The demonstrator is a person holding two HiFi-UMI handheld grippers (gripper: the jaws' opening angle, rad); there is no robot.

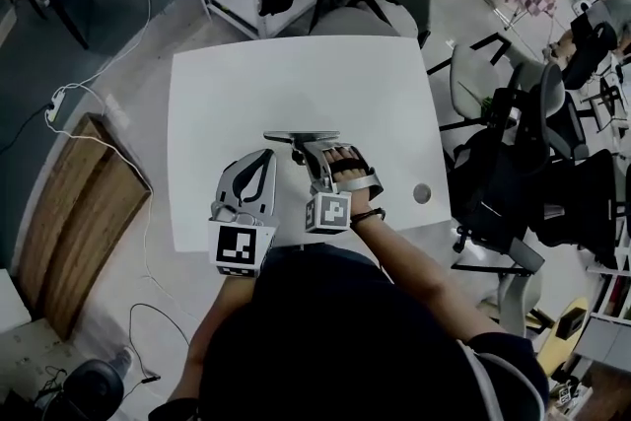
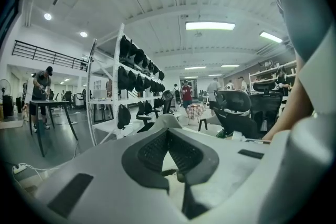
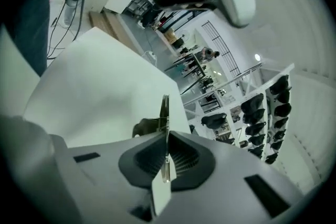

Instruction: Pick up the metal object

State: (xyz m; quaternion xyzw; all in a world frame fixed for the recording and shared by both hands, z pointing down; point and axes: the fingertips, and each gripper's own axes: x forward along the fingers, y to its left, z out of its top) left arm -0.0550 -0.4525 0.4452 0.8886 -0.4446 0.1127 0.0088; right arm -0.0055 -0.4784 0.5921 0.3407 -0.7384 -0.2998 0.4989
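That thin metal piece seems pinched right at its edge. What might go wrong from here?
1. The right gripper is shut on the metal object, a thin plate held edge-on. With so narrow a strip between the pads, it may pivot or slip once lifted.
2. Most of the plate sticks out past the jaws, low over the table, so its far end may drag or catch.
3. The left gripper sits close beside it and could get bumped.

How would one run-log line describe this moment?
right gripper: shut on thin flat metal plate | left gripper: shut, empty | both over white table
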